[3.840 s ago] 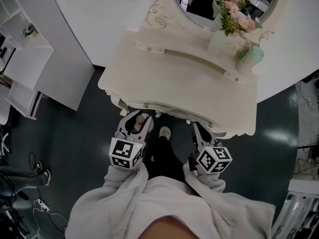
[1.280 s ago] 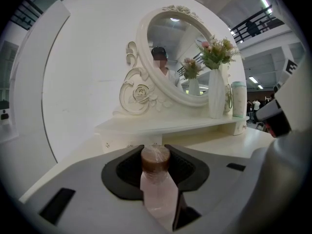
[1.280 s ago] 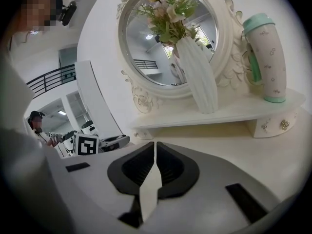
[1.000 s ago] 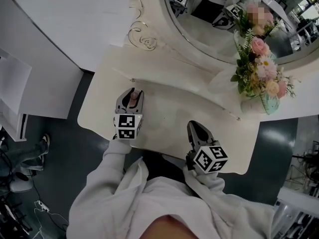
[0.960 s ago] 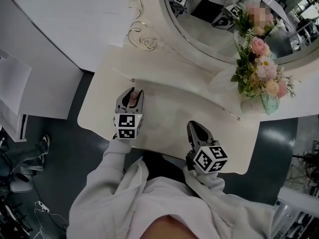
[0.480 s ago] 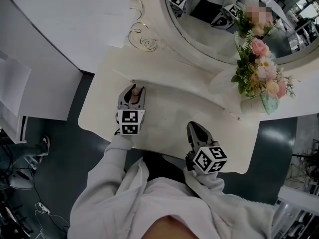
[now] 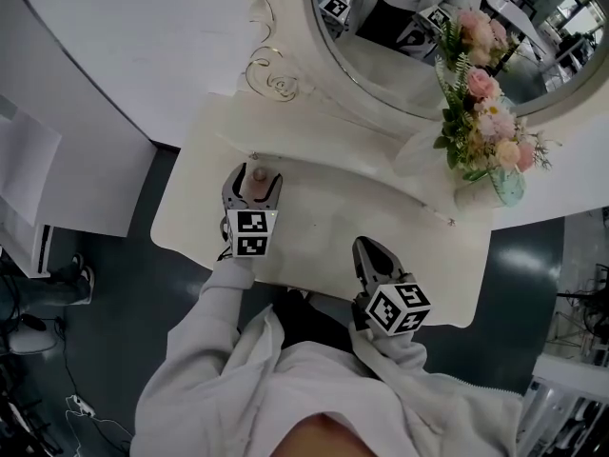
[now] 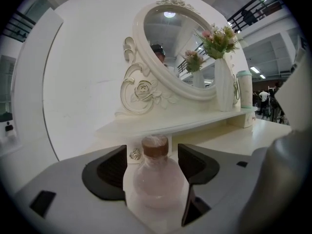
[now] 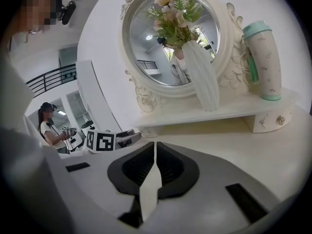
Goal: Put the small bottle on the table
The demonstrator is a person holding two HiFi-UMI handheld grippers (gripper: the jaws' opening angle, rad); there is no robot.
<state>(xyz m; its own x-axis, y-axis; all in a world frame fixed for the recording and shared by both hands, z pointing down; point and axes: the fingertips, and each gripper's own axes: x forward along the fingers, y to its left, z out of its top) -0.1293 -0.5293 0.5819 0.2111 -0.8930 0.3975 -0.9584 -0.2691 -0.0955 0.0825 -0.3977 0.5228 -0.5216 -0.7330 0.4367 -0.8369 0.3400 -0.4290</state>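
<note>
Left fingers [image 8: 105, 172] wider round half-hidden bottle [image 8: 157, 179]

1. A dressing corner staged inside a big hall: an ornate cream dressing table [image 7: 333, 219], its oval mirror [image 7: 381, 55], and a vase [image 9: 200, 77] of flowers.
2. Cables [image 7: 76, 403] trail over the dark floor [image 7: 105, 303], and railings [image 8: 253, 11] run overhead.

The bottle [image 8: 157, 179] looks like cloudy, translucent plastic with a matt brown cap. The table [image 7: 333, 217] is smooth and cream-painted with a soft sheen. Its mirror [image 7: 400, 65], at one o'clock, is glossy glass. The sleeves [image 7: 209, 331] are pale, fleecy cloth. The dark floor [image 7: 533, 255], at three o'clock, shines.
</note>
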